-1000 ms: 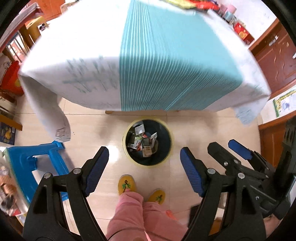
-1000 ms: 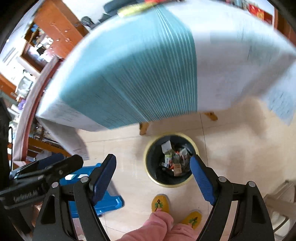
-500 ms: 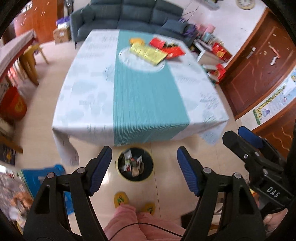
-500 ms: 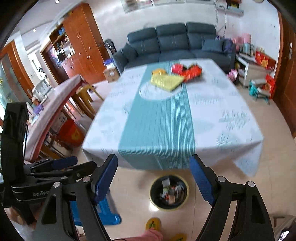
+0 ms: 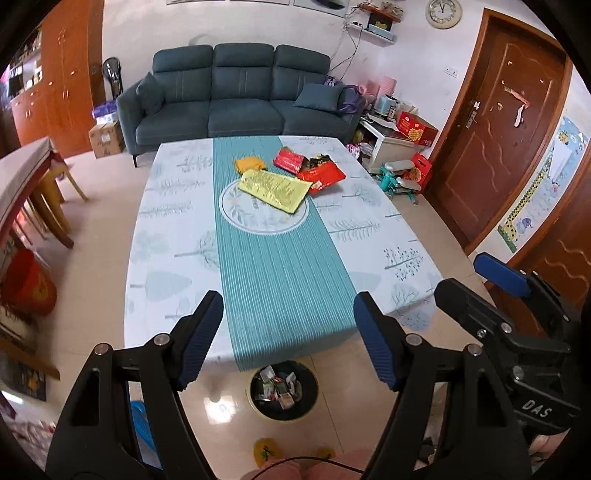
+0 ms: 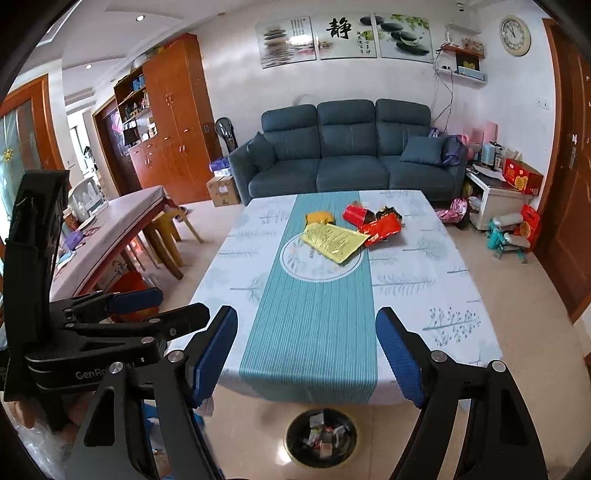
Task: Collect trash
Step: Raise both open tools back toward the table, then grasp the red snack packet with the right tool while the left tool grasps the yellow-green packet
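table wrappers (image 5: 275,186) far beyond jaws

A dark blue sofa (image 6: 351,147) with three seats stands against the white wall (image 6: 236,74) at the far end. Above it hang three pictures (image 6: 345,35), and a round clock (image 6: 514,35) is to their right. Tall wooden cupboards (image 6: 173,122) fill the left side. A brown door (image 5: 491,147) is on the right. The floor (image 5: 103,240) is pale glossy tile, lit by small ceiling lights (image 6: 139,17).
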`<action>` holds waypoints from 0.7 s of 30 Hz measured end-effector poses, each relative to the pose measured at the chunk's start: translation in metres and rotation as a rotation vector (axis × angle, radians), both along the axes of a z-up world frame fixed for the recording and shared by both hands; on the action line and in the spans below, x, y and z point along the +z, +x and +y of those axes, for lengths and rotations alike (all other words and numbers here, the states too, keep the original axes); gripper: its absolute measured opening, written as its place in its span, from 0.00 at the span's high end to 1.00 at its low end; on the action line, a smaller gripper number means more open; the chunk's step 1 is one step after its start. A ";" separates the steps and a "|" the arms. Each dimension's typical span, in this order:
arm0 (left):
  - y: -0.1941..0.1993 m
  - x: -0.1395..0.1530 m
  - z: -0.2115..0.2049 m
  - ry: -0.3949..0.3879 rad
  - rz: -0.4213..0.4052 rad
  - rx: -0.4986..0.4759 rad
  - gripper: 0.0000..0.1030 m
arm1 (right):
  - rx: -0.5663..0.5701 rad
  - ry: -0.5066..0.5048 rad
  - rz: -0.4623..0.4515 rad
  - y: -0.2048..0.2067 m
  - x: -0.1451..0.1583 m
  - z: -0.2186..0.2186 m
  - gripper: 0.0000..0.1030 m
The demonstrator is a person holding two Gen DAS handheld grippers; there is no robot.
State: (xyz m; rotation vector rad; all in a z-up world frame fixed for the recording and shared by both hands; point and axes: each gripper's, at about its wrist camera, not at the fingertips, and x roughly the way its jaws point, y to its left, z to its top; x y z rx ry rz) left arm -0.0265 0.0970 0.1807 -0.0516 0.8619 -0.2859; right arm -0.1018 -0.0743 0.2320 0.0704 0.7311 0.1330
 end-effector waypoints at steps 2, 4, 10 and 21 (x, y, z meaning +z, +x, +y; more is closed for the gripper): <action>0.008 0.002 0.001 0.005 -0.006 0.007 0.32 | -0.015 0.001 0.014 0.010 -0.007 -0.004 0.24; 0.018 0.002 0.005 -0.010 -0.007 0.019 0.32 | -0.031 0.008 0.036 0.021 -0.016 -0.010 0.25; 0.057 -0.009 0.013 -0.036 0.022 0.077 0.32 | -0.055 0.062 0.083 0.077 -0.041 -0.048 0.29; 0.203 -0.077 -0.021 -0.142 0.221 0.191 0.32 | -0.002 0.145 0.173 0.251 -0.106 -0.135 0.30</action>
